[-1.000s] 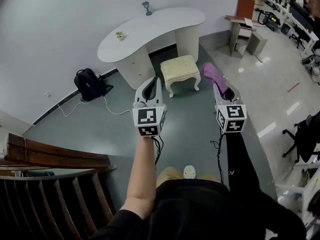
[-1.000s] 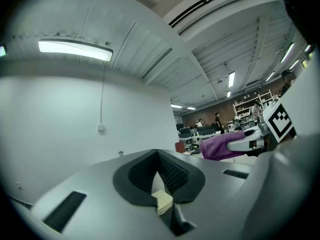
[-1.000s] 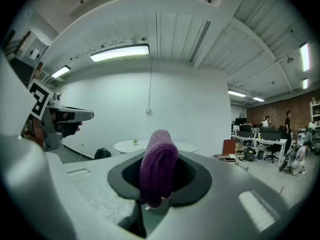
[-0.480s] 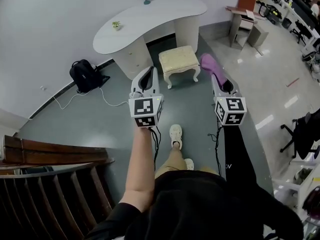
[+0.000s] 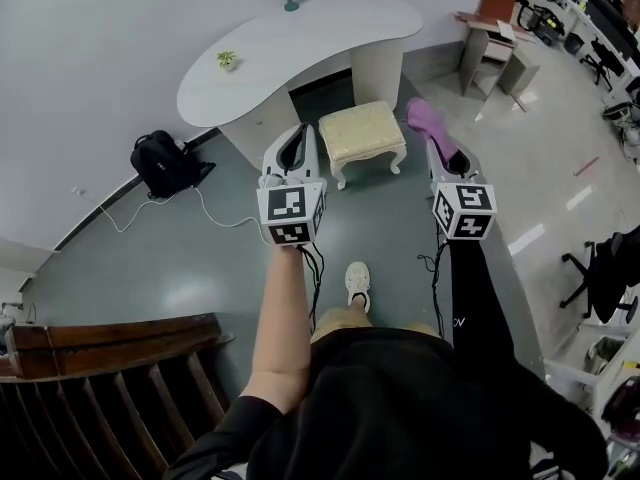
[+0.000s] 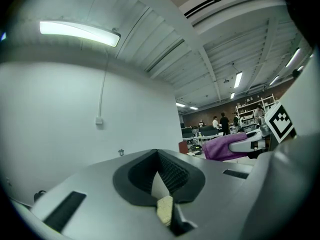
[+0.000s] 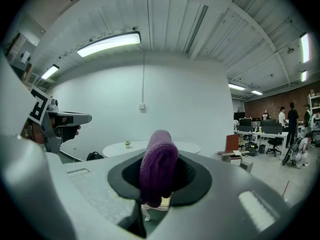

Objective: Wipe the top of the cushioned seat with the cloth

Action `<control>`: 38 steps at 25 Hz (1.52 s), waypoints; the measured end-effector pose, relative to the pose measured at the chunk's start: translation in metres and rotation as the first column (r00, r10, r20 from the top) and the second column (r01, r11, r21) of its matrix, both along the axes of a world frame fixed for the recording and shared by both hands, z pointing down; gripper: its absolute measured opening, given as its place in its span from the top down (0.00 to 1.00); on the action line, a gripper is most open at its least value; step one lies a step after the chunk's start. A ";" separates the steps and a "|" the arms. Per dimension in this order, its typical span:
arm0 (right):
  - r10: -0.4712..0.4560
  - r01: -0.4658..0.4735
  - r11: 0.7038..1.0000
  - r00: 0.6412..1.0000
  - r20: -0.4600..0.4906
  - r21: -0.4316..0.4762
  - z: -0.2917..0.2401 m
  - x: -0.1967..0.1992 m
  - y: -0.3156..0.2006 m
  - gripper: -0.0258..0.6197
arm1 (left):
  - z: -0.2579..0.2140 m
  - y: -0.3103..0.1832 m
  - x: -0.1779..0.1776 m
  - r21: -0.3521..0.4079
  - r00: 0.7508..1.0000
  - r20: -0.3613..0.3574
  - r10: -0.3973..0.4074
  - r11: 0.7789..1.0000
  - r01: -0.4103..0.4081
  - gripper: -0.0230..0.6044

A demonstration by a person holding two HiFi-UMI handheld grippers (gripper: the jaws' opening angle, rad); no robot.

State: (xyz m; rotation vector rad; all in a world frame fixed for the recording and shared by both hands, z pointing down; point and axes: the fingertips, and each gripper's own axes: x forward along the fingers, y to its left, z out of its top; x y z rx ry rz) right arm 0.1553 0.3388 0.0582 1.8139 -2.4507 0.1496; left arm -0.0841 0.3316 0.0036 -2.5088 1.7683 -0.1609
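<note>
From my feed this reads as a big open lab or workshop hall with a home-style corner staged inside it. Overhead is a ribbed industrial ceiling with long strip lights (image 7: 107, 44). Off to the right run rows of workbenches (image 5: 585, 8) loaded with gear, a rolling office chair (image 5: 605, 258), people standing about (image 7: 291, 115) and tall storage shelves (image 6: 245, 109) near a brick-coloured back wall. The staged corner sits against a plain curved white wall. It has a white kidney-shaped counter (image 5: 300, 53) with a small plant (image 5: 227, 60), a cream cushioned seat (image 5: 362, 130) in front, and a black backpack (image 5: 160, 163) on the polished grey floor (image 5: 200, 258).
</note>
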 end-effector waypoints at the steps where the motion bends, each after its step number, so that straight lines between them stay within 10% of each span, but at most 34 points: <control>1: 0.000 0.000 1.000 1.000 -0.001 -0.002 -0.001 -0.005 -0.013 0.84 | 0.000 -0.014 -0.002 -0.002 1.000 0.002 0.009 1.000 -0.009 0.96; 20: -0.037 0.035 0.997 0.999 -0.027 -0.075 0.028 -0.059 -0.171 0.84 | 0.030 -0.176 -0.032 -0.059 0.998 -0.010 0.058 0.997 -0.058 0.96; 38: -0.307 0.293 0.931 0.951 -0.031 -0.218 0.091 -0.098 -0.368 0.84 | 0.075 -0.342 -0.012 -0.124 0.997 -0.083 -0.007 0.992 -0.003 0.96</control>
